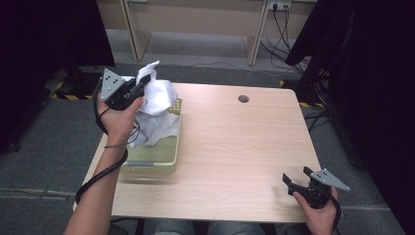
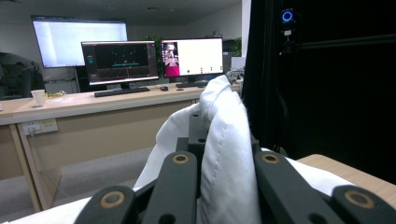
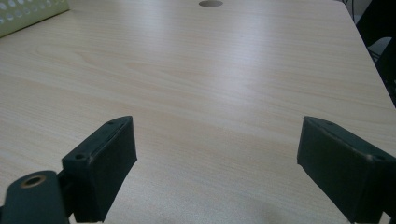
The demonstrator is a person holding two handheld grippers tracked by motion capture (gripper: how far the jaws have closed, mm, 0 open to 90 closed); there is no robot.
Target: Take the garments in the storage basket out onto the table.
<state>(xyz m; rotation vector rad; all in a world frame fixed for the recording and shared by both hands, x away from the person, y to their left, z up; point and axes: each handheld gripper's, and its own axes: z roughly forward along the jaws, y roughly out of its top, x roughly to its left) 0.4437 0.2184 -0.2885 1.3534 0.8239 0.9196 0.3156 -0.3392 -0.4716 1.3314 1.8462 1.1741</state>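
A white cloth hangs from my left gripper, bunched and trailing down into a pale green perforated basket at the table's left side. In the left gripper view the jaws are shut on a fold of the white cloth, which stands up between them. My right gripper rests low at the table's front right corner, held in a hand. In the right gripper view my right gripper stands open with only bare tabletop between its wide-apart pads.
The wooden table has a round cable hole near its far edge. Desk legs and cables stand on the floor beyond, and black curtains flank both sides. A desk with monitors lies ahead of the left gripper.
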